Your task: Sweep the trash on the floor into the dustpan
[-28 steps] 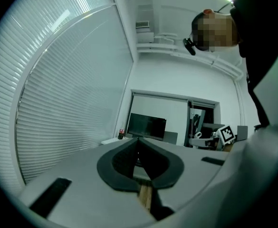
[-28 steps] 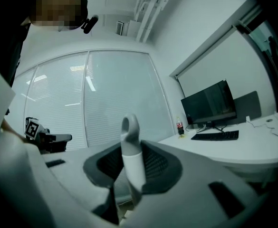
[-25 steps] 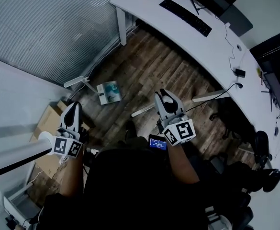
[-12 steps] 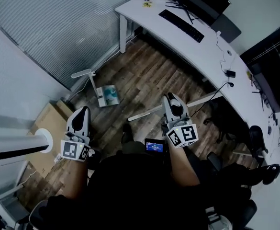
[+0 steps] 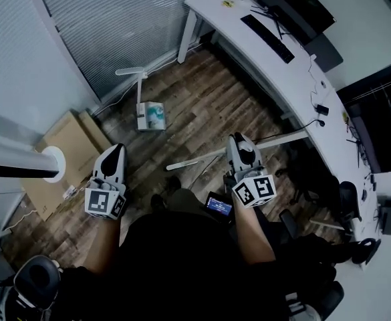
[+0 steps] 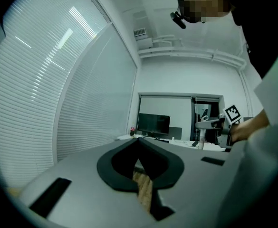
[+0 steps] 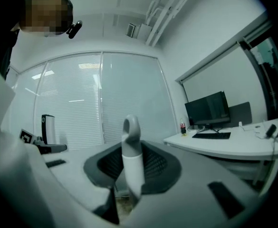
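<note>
Trash that can be made out is one small teal-and-white box (image 5: 150, 116) on the wood floor (image 5: 202, 105), ahead of the person, between the window blinds and the white desk (image 5: 285, 79). It lies at the lower end of a white T-shaped bar (image 5: 140, 85). Left gripper (image 5: 115, 154): jaws closed tip to tip with nothing between them; its own view shows only a sliver of floor through the gap behind the tips. It is held level, pointing forward, marker cube toward the body, just beside flat brown cardboard (image 5: 68, 146) leaning at the wall. Right gripper (image 5: 238, 143): jaws clamped on a white handle (image 7: 131, 167) with a grey loop end, which stands up between them. Whether that handle belongs to a broom or a dustpan cannot be told. This gripper is also level and pointing forward, well apart from the left one, the forearm reaching out from a dark sleeve.
</note>
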Demonstrator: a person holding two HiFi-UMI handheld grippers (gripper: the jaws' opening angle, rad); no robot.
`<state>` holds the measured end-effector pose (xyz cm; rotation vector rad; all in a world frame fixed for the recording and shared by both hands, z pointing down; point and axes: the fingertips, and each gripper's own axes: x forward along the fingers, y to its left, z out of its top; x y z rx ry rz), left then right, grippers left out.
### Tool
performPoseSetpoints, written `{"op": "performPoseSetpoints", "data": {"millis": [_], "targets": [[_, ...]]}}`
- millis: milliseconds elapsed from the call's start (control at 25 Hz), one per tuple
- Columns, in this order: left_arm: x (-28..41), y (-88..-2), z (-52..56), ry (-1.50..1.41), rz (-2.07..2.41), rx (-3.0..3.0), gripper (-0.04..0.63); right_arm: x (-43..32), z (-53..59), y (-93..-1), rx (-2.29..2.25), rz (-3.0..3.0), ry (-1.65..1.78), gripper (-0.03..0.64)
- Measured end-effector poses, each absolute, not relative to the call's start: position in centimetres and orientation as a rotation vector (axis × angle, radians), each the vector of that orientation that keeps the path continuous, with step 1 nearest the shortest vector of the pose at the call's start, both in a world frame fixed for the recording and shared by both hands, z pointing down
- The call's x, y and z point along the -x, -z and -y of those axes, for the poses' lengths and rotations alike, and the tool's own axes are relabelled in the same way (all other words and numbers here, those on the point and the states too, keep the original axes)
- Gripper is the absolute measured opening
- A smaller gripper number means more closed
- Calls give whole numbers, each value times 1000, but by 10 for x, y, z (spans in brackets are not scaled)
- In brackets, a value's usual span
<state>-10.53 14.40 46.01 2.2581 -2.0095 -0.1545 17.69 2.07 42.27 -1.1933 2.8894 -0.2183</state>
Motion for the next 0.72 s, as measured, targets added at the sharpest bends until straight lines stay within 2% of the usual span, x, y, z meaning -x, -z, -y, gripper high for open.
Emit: {"op": "performPoseSetpoints", "data": {"millis": [360,720], "targets": [[70,-447,-157,117,1967,-2313,-3,-167,-63,-424,946,-2963,246,78],[29,-440,-154,107,1927,-2322,-3,-199,-70,-436,901,-3008,242,74]]}}
